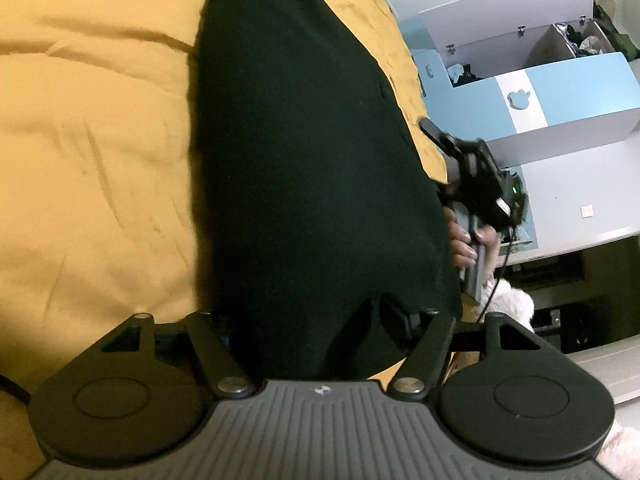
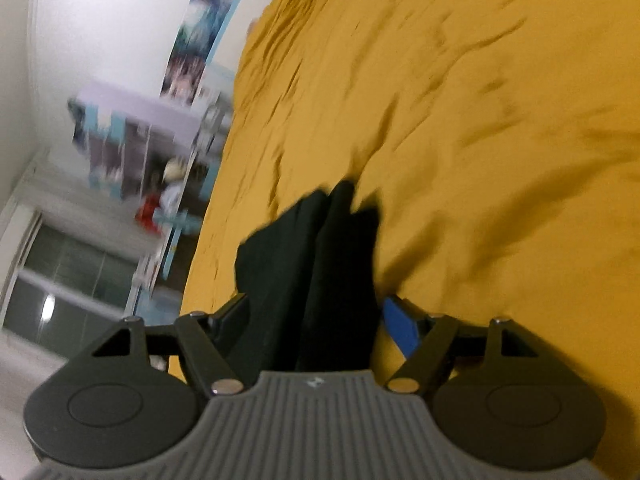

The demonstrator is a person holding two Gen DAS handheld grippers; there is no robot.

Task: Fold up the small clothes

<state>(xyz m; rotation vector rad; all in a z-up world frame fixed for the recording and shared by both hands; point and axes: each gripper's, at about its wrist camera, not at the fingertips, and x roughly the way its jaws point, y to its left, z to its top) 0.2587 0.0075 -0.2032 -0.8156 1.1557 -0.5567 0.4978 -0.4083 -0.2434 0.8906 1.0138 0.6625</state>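
A black garment (image 1: 304,152) hangs stretched above the yellow bedspread (image 1: 92,140). My left gripper (image 1: 316,320) is shut on its near edge, and the cloth hides the fingertips. The right gripper (image 1: 476,176) shows at the garment's far right edge in the left wrist view, held in a hand. In the right wrist view my right gripper (image 2: 316,316) is shut on a bunched part of the black garment (image 2: 320,264), with a blue finger pad (image 2: 400,332) showing to its right. The view is blurred.
The yellow bedspread (image 2: 480,120) fills the space under both grippers. Blue and white drawers (image 1: 560,80) with clothes inside stand open beyond the bed's right edge. A shelf unit (image 2: 140,140) and a window (image 2: 60,280) lie to the left of the bed.
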